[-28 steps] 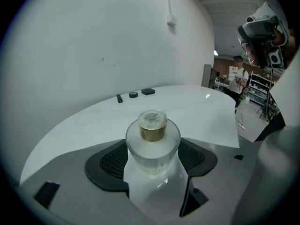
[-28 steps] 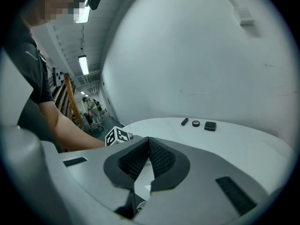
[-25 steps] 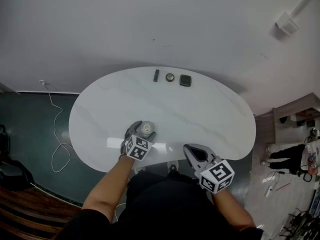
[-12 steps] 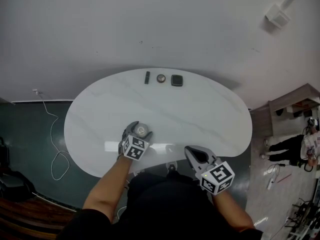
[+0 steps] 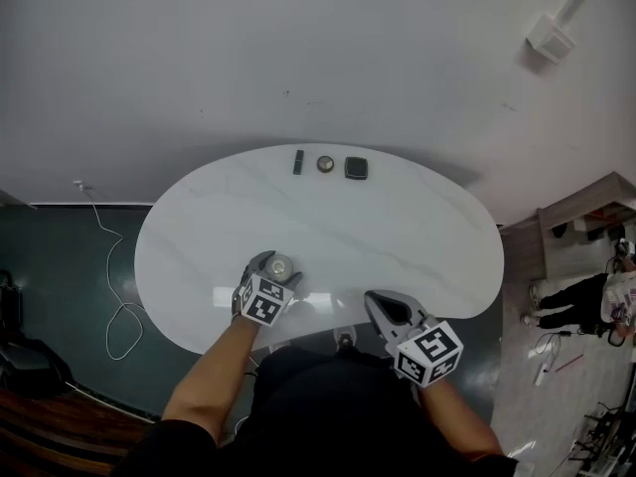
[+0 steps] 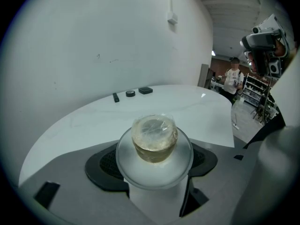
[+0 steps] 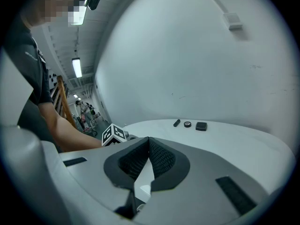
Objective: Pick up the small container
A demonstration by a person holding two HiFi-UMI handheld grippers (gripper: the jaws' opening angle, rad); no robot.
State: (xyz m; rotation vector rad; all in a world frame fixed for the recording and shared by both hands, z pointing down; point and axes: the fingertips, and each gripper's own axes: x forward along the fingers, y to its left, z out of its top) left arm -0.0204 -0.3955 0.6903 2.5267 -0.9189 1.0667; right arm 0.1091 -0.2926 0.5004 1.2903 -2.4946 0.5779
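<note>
Small container (image 6: 154, 138): between left gripper (image 5: 270, 272) jaws, near edge of bench (image 5: 397, 227).
Grip: clamped on both its sides.
Spare: right gripper (image 7: 149, 149) jaws together, empty, farther off.

1. One small container (image 5: 281, 263).
2. Two grippers: left gripper (image 5: 275, 268), right gripper (image 5: 384, 302).
3. Three small dark items: one bar (image 5: 298, 161), one round disc (image 5: 325, 163), one square pad (image 5: 356, 168).
4. One white table (image 5: 427, 229).
5. One floor cable (image 5: 107, 269).

A white, faintly veined kidney-shaped table (image 5: 397, 227) stands against a white wall (image 5: 298, 58). Three small dark items lie apart in a row along its far edge: a black bar (image 5: 298, 161), a round disc (image 5: 325, 164) and a black square pad (image 5: 356, 168). A white cable (image 5: 99, 205) trails over the dark floor on the left.
</note>
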